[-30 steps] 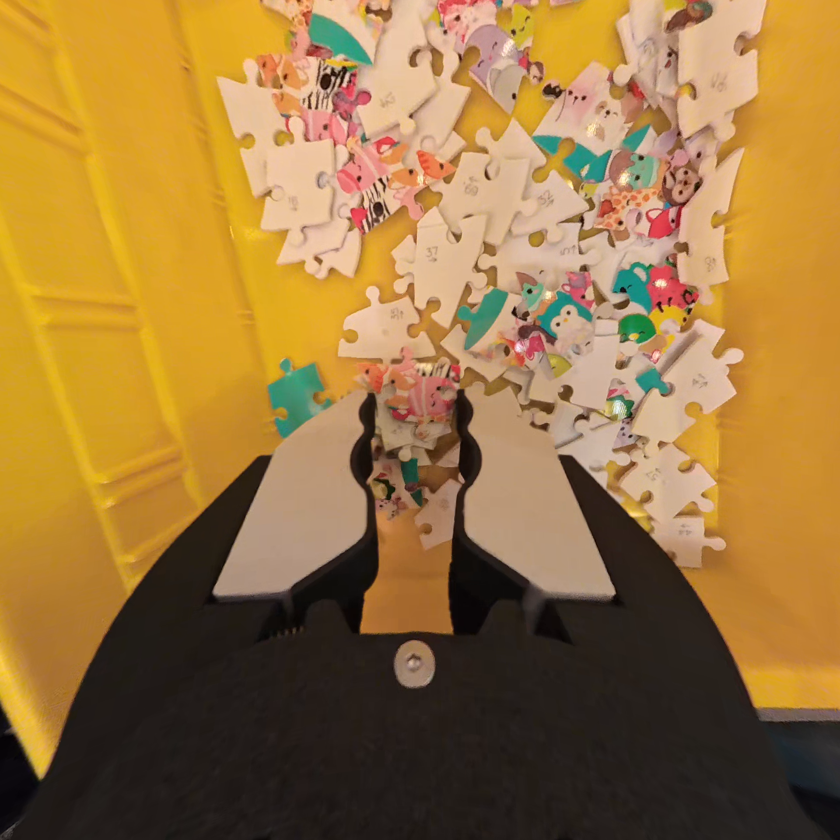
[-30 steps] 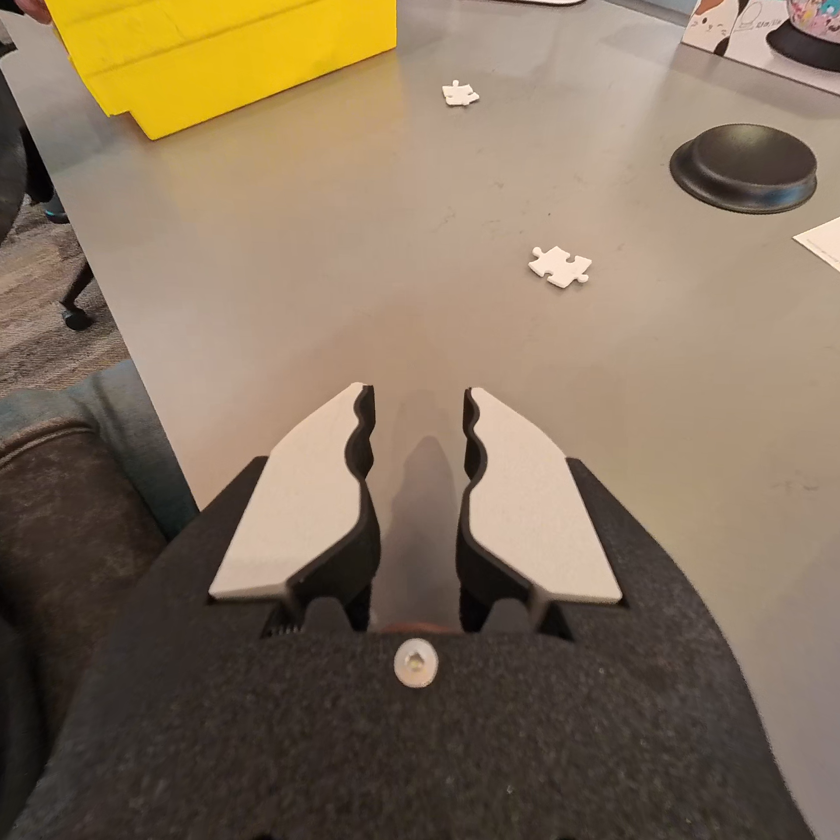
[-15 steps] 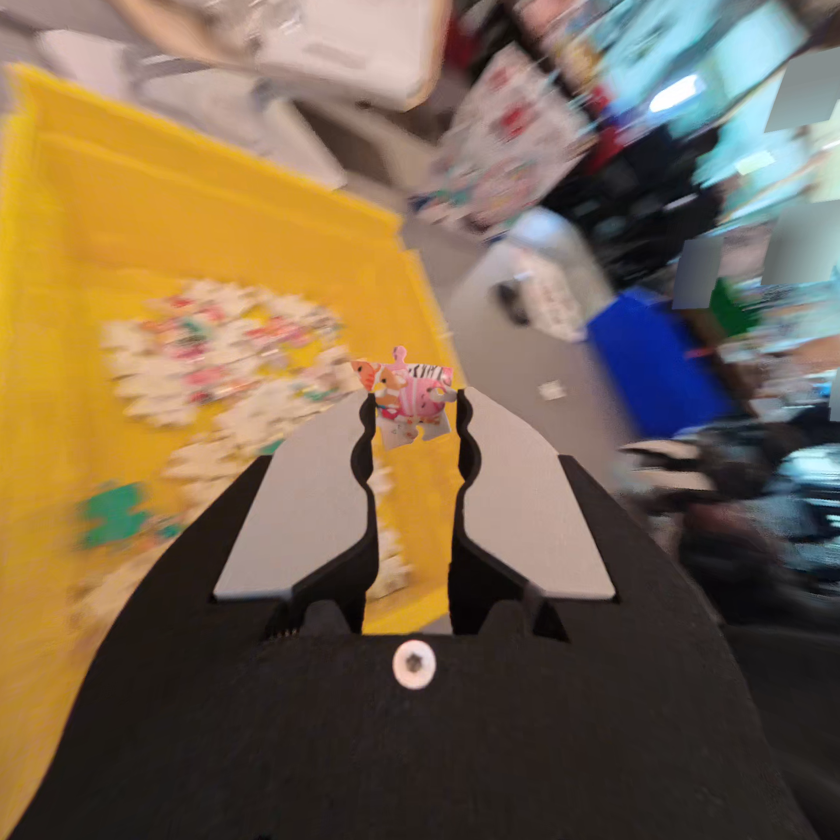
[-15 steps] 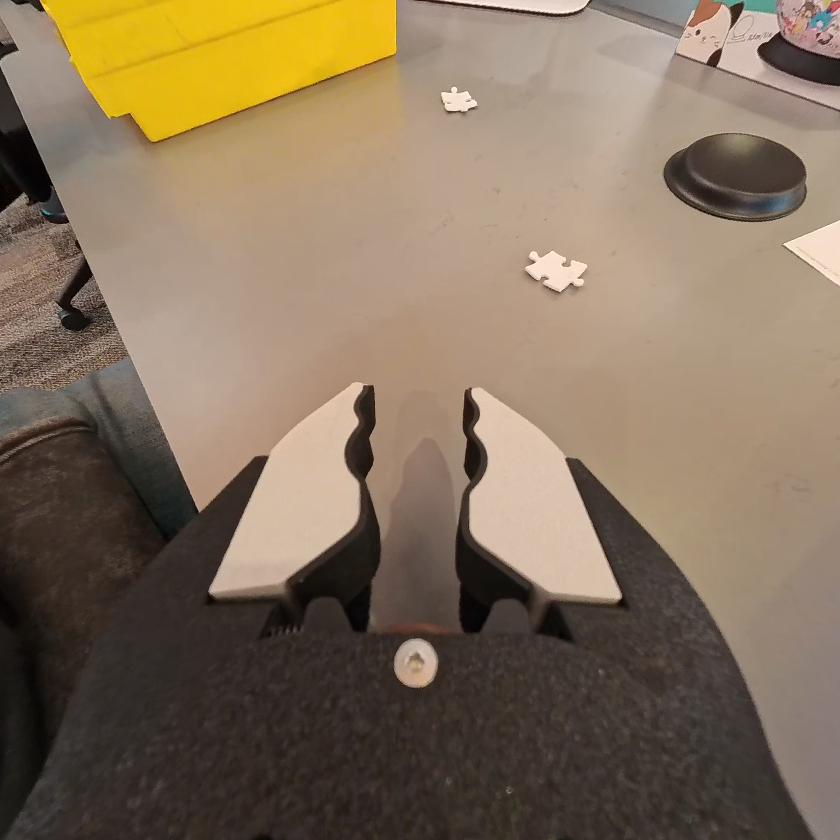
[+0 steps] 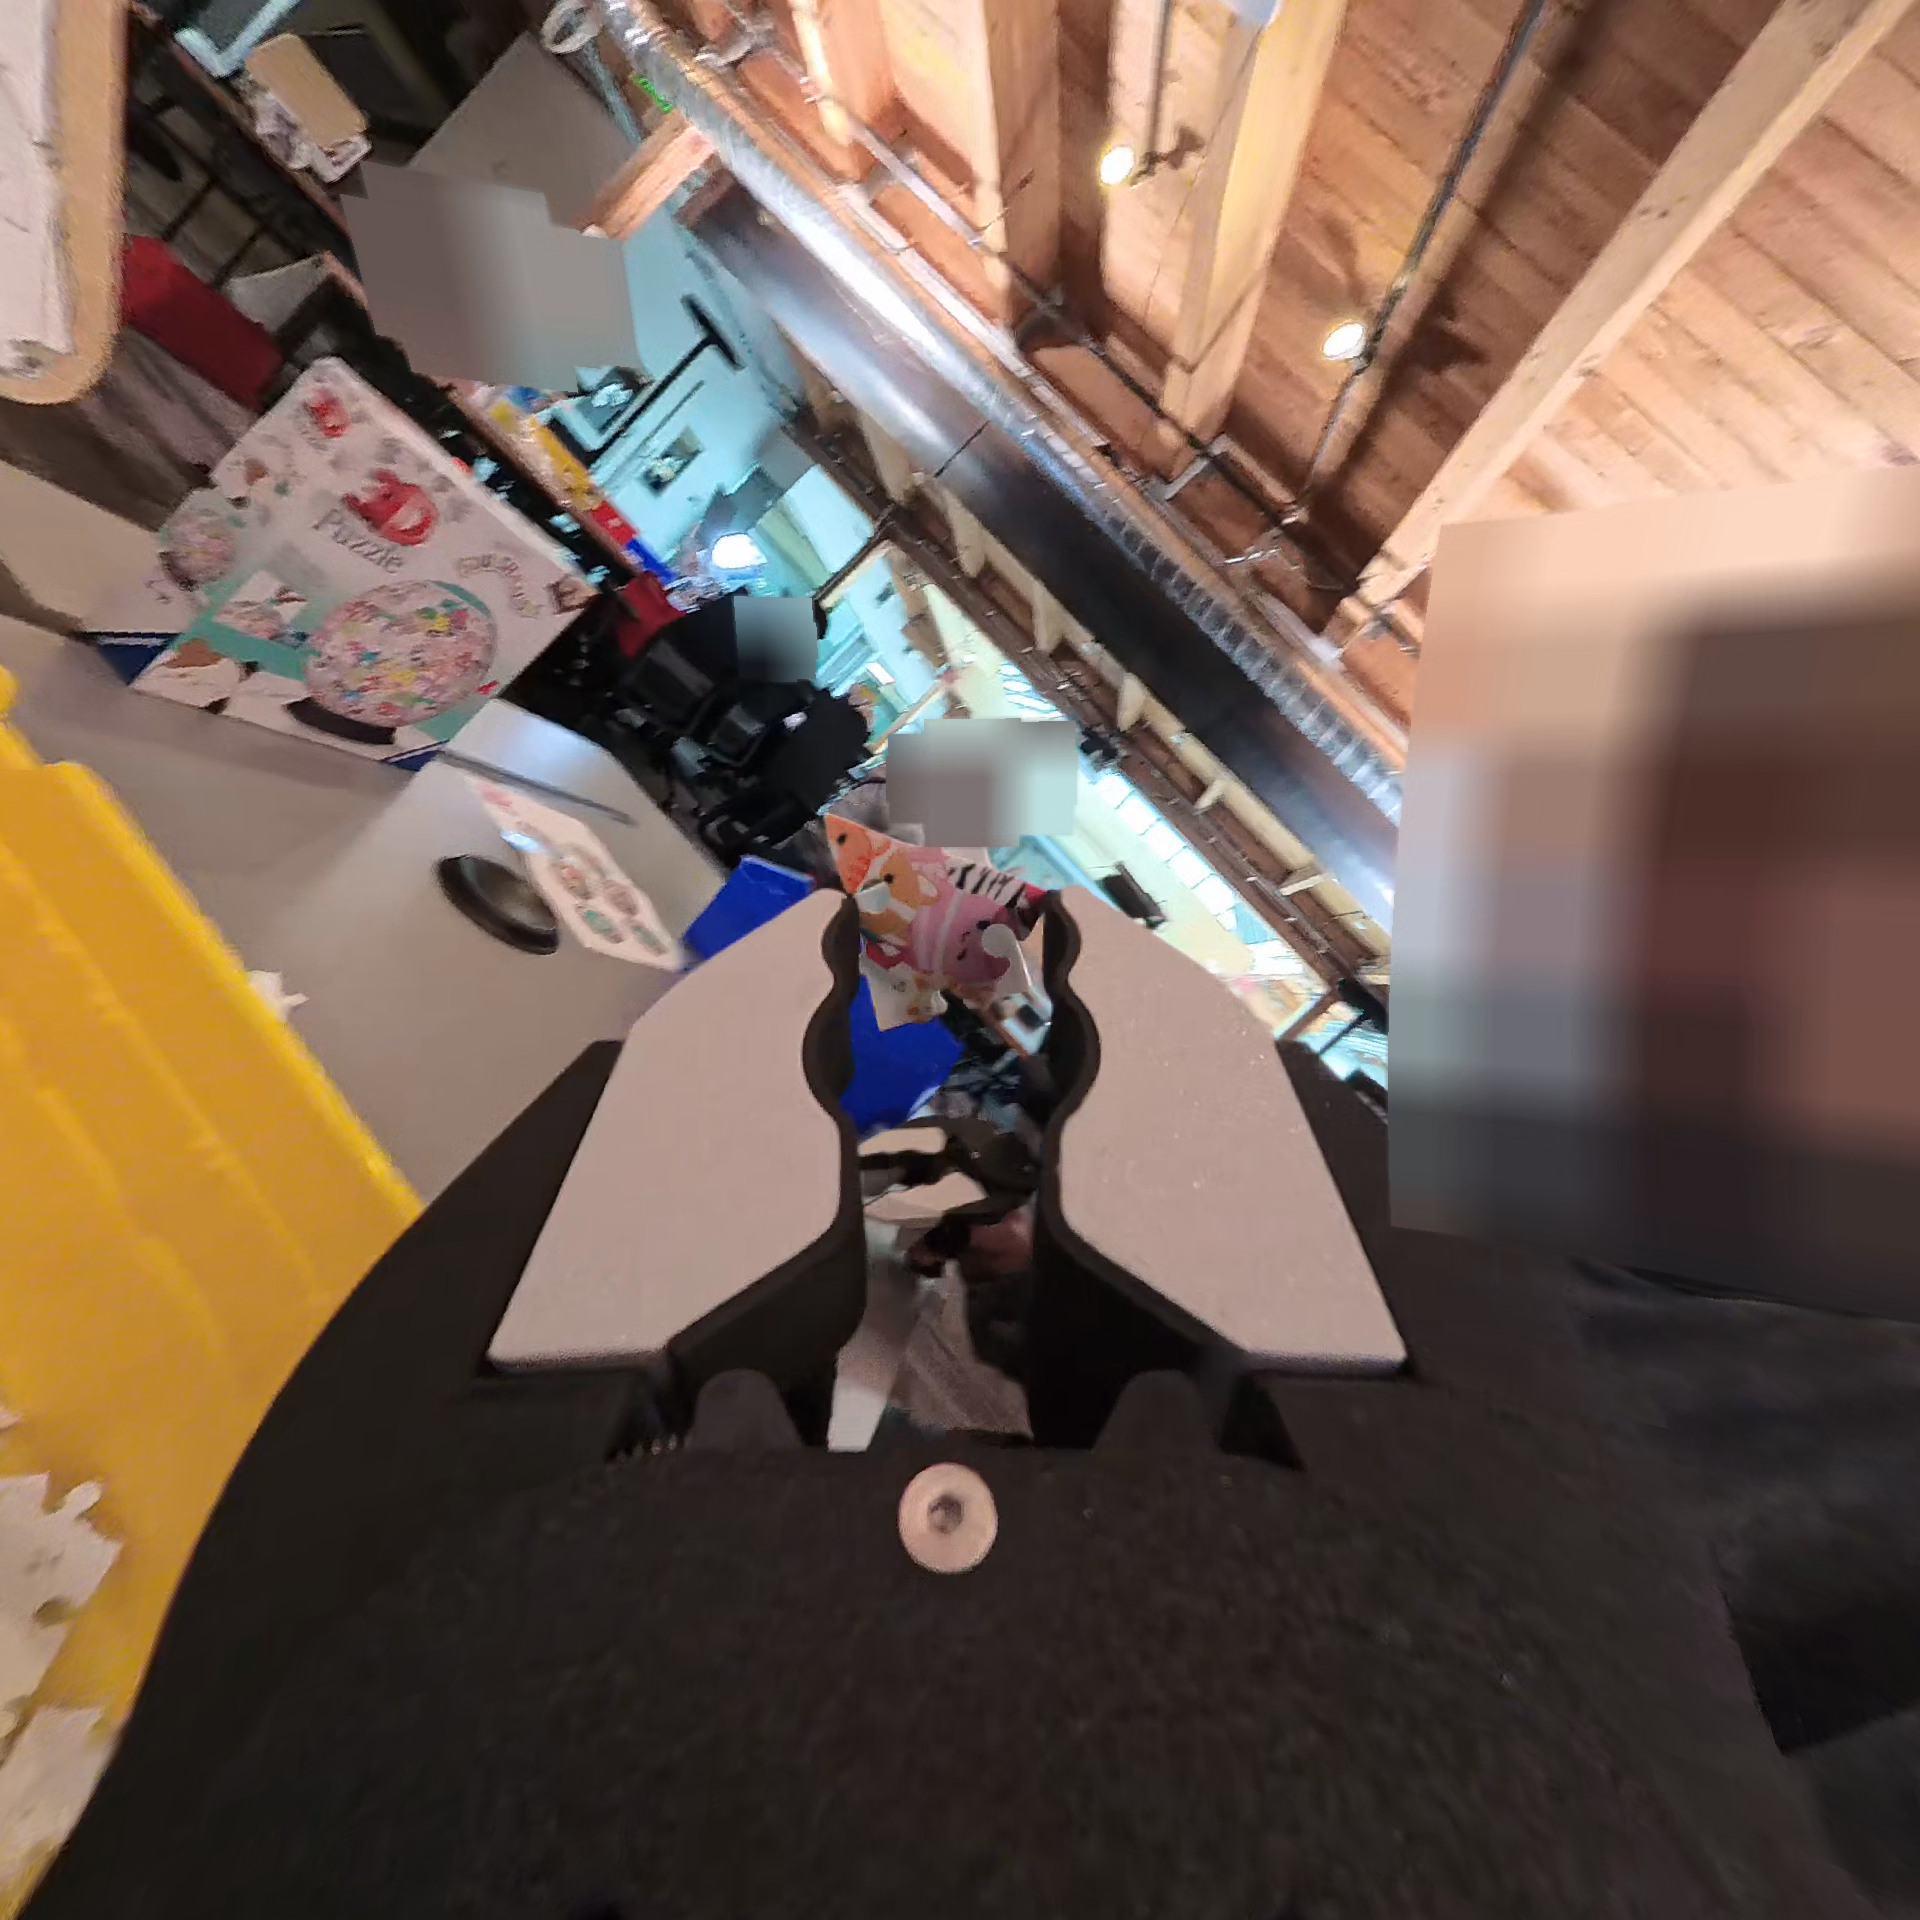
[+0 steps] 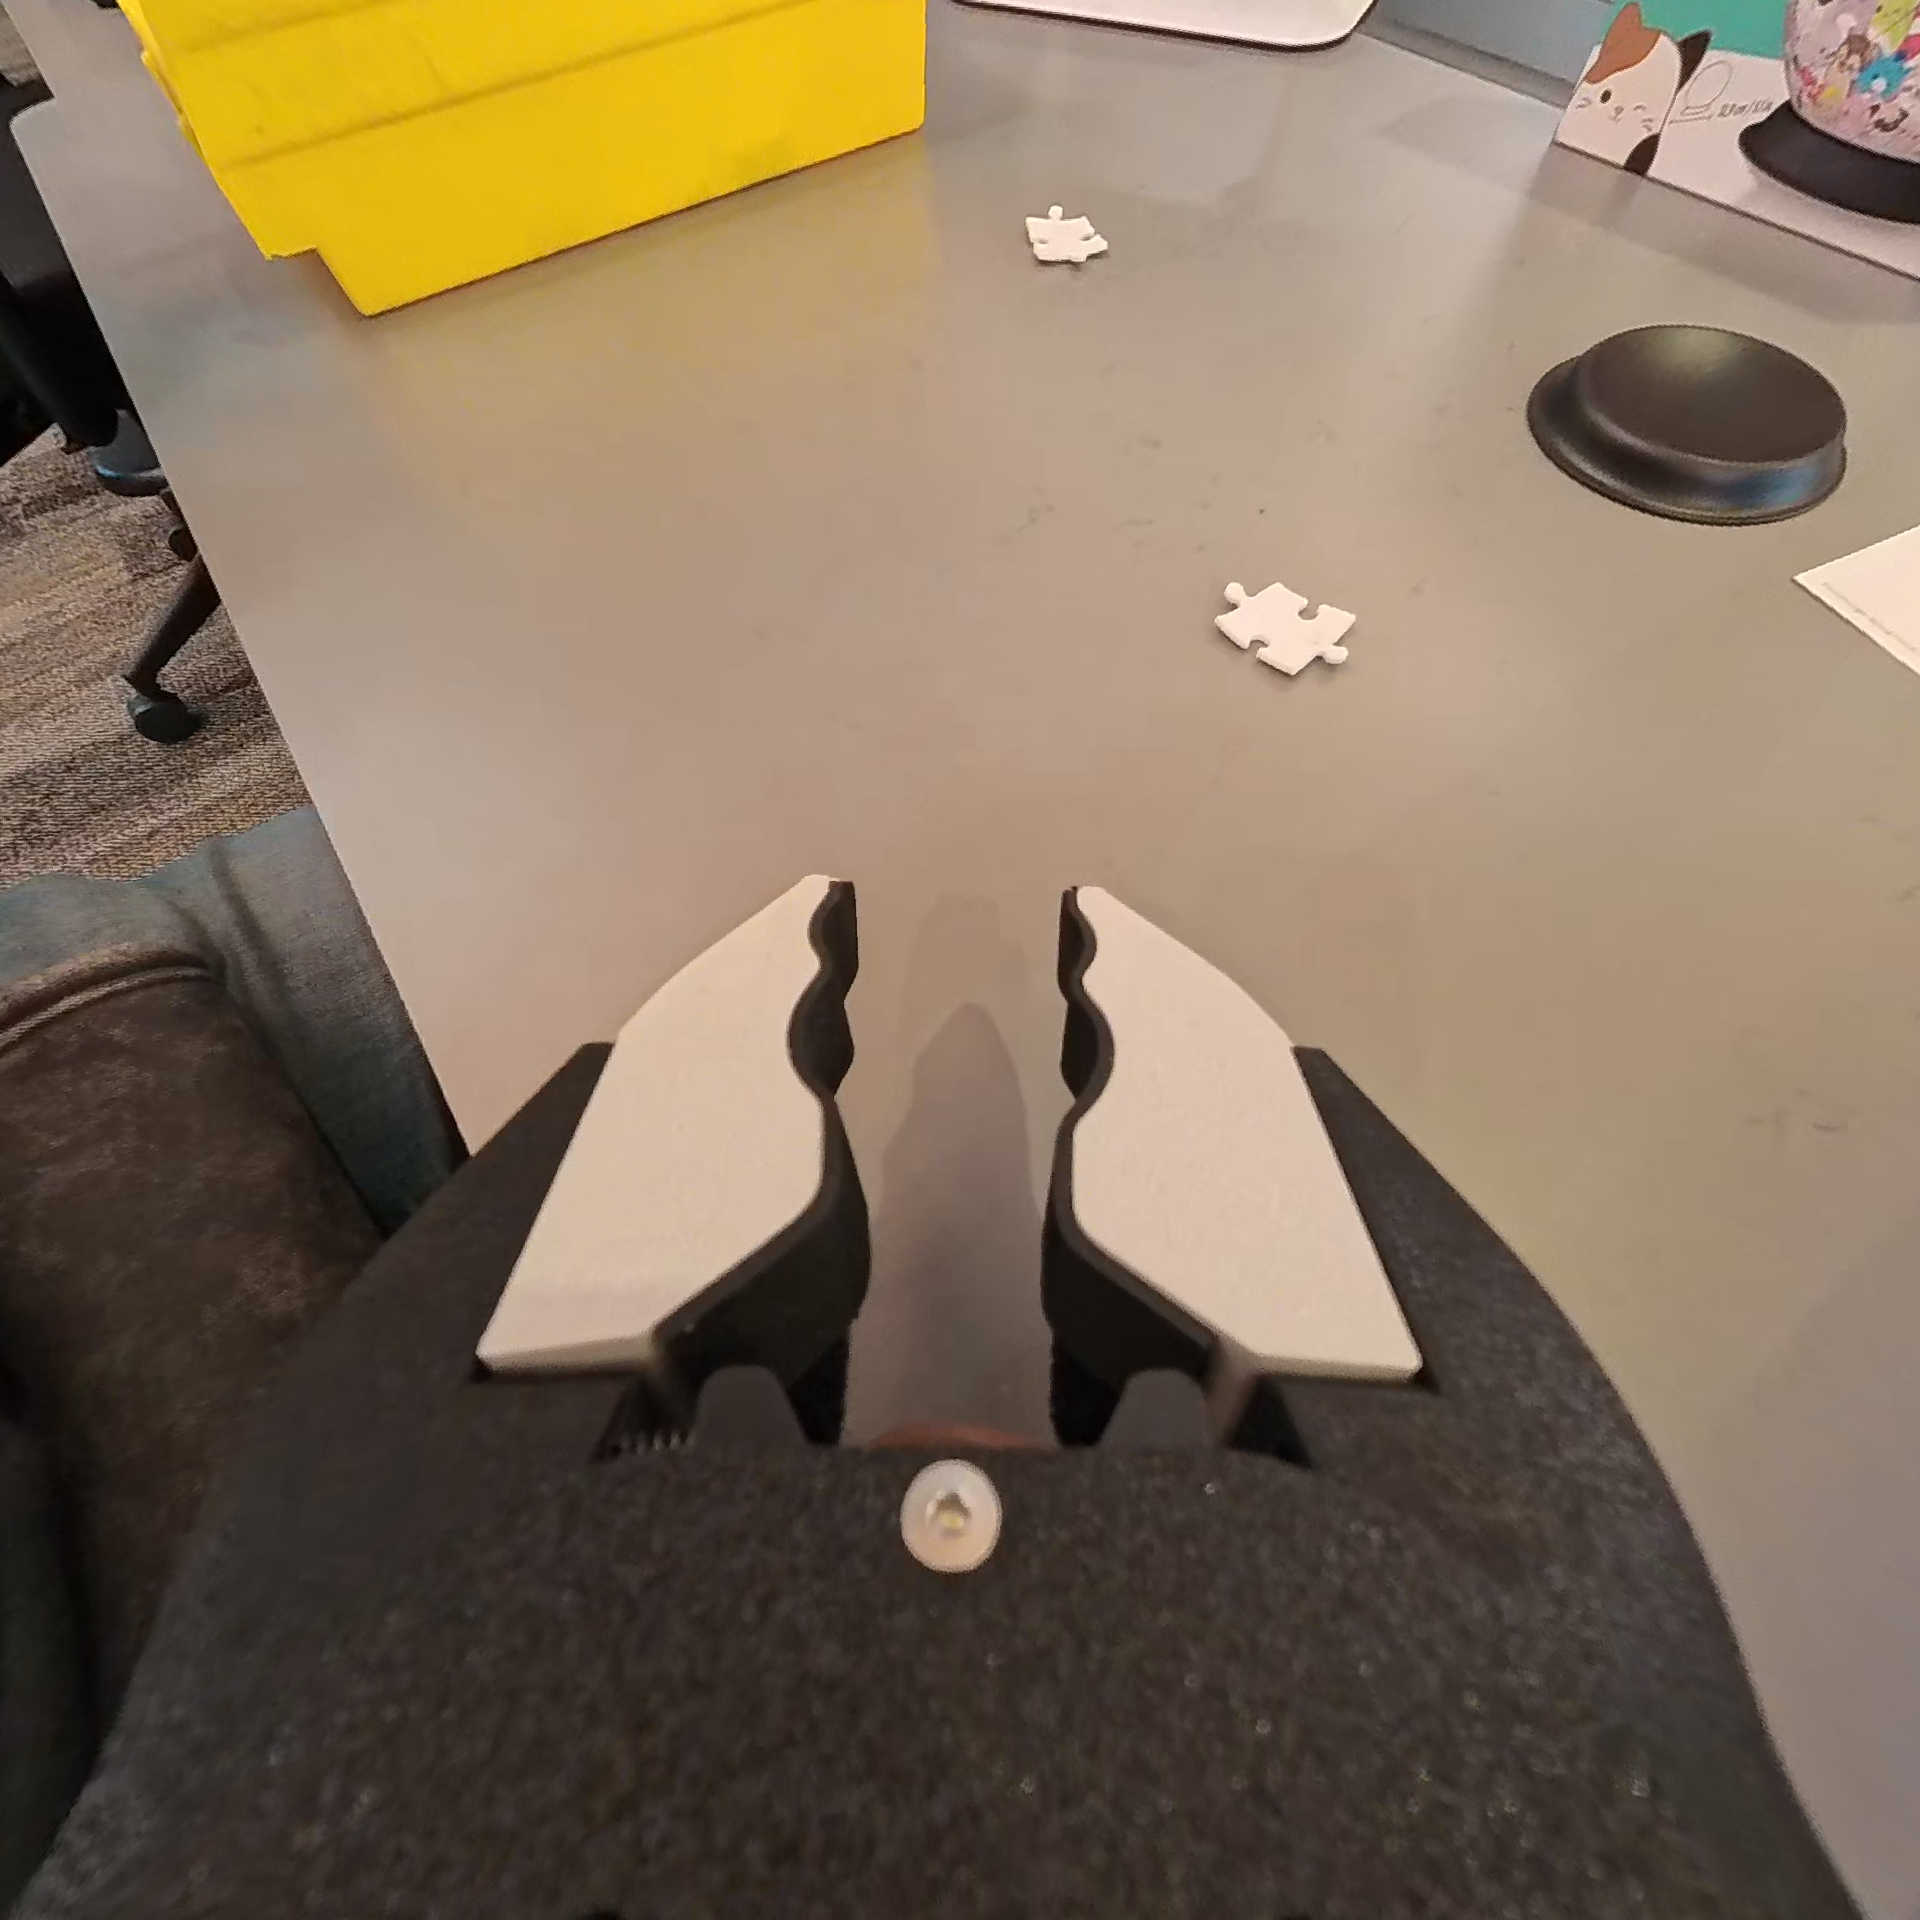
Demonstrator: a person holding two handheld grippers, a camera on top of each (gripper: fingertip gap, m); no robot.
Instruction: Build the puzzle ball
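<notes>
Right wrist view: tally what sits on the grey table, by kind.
Loose white puzzle pieces: 2, one nearer, one farther
Yellow bin: 1
Black round stand: 1
Puzzle box: 1
Paper sheet: 1
Total: 6

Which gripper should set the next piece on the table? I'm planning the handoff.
Left. The left gripper already clamps a colourful puzzle piece, lifted beside the yellow bin. The right gripper is open and empty above the table.
</notes>
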